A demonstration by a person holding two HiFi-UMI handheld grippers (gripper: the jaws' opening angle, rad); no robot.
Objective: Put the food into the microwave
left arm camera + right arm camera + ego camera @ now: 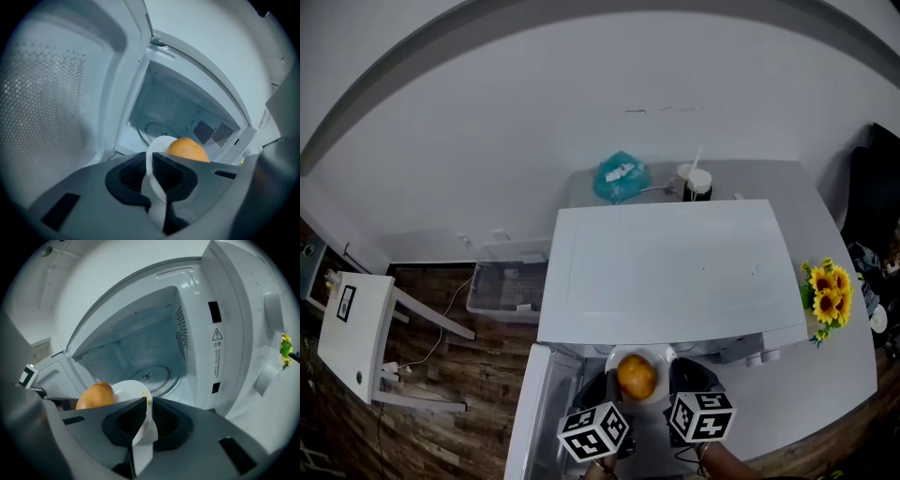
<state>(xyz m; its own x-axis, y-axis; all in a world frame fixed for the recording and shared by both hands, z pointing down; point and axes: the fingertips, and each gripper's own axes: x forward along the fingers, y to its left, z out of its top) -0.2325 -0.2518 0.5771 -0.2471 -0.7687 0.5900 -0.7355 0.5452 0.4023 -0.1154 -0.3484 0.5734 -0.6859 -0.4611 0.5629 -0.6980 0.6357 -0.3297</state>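
The round orange-brown food item (637, 376) sits on a small white round plate (661, 356), held level right at the mouth of the white microwave (675, 262), at the front edge and not yet on the glass turntable (152, 376) inside. Both grippers carry it. The left gripper (151, 161) has its jaws pinched tight on the plate's left rim, and the right gripper (146, 404) is clamped the same way on the right rim, w/ the food between the two. The microwave door (530, 422) hangs wide open to the left, its dotted window panel facing the left gripper. The cavity is lit, w/ vent holes in the side walls. The microwave stands on a white counter (825, 375). Behind it are a teal plastic bag (621, 176) and a dark cup w/ a white lid and straw (697, 184), and yellow sunflowers (827, 291) are off to the right. A clear plastic bin (506, 286) sits on the wood-plank floor (478, 366) at left.
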